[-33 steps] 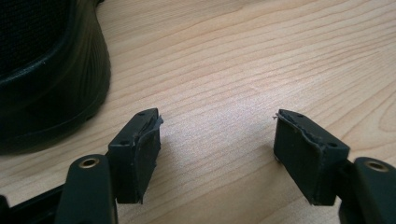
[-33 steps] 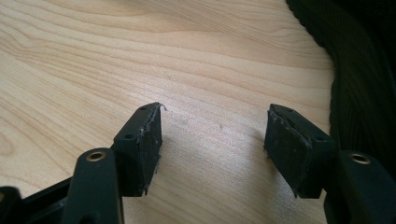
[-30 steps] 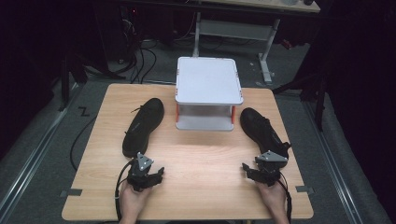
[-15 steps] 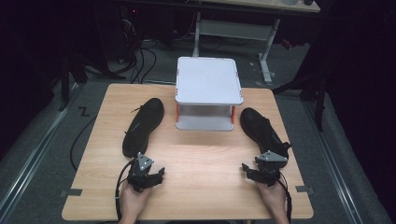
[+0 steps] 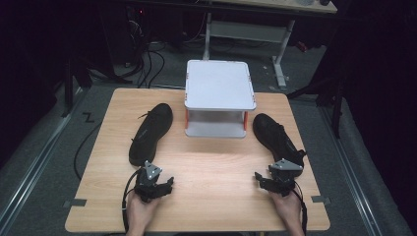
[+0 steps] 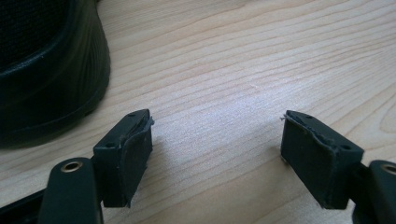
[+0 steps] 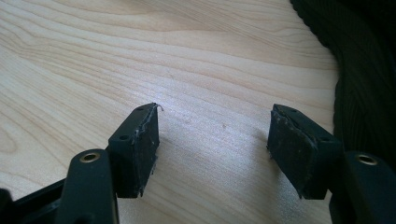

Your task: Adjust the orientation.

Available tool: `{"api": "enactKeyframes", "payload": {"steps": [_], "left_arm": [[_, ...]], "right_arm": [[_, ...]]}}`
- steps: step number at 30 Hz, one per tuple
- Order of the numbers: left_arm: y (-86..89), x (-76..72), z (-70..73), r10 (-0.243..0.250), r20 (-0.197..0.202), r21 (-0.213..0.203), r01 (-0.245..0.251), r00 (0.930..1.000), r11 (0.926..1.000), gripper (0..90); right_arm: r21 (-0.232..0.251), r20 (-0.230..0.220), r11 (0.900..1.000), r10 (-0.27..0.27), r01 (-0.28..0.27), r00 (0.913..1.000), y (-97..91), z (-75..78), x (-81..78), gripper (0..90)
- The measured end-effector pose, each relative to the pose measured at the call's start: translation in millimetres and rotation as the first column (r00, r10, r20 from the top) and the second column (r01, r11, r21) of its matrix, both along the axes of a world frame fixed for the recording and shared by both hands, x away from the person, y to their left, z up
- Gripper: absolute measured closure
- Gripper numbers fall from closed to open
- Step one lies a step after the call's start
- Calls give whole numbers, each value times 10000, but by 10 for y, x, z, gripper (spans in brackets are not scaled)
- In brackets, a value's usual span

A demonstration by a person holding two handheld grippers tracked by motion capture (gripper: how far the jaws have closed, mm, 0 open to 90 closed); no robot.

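Both grippers, left (image 5: 164,184) just opening and right (image 5: 259,179), rest low on the table (image 5: 216,162), jaws spread, empty.

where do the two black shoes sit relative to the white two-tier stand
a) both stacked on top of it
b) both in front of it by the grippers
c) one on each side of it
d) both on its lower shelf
c: the left shoe lies left of the white stand and the right shoe lies right of it, both on the wooden table.
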State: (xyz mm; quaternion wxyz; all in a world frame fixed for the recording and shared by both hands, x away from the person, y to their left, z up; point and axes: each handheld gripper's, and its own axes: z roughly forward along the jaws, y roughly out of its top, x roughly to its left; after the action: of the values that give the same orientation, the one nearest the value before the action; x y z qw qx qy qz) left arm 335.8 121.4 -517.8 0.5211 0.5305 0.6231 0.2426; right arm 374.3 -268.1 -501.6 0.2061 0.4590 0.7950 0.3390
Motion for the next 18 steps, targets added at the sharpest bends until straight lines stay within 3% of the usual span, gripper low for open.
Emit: {"api": "enactKeyframes", "payload": {"steps": [10, 18], "left_arm": [[15, -21, 24, 93, -179, 4, -93, 9998, 10000, 281], [104, -153, 171, 396, 324, -241, -388, 9987, 9990, 282]], "right_arm": [[-11, 9, 10000, 7, -7, 10000, 0, 0, 1, 340], [-2, -3, 10000, -18, 18, 10000, 1, 0, -2, 340]]}}
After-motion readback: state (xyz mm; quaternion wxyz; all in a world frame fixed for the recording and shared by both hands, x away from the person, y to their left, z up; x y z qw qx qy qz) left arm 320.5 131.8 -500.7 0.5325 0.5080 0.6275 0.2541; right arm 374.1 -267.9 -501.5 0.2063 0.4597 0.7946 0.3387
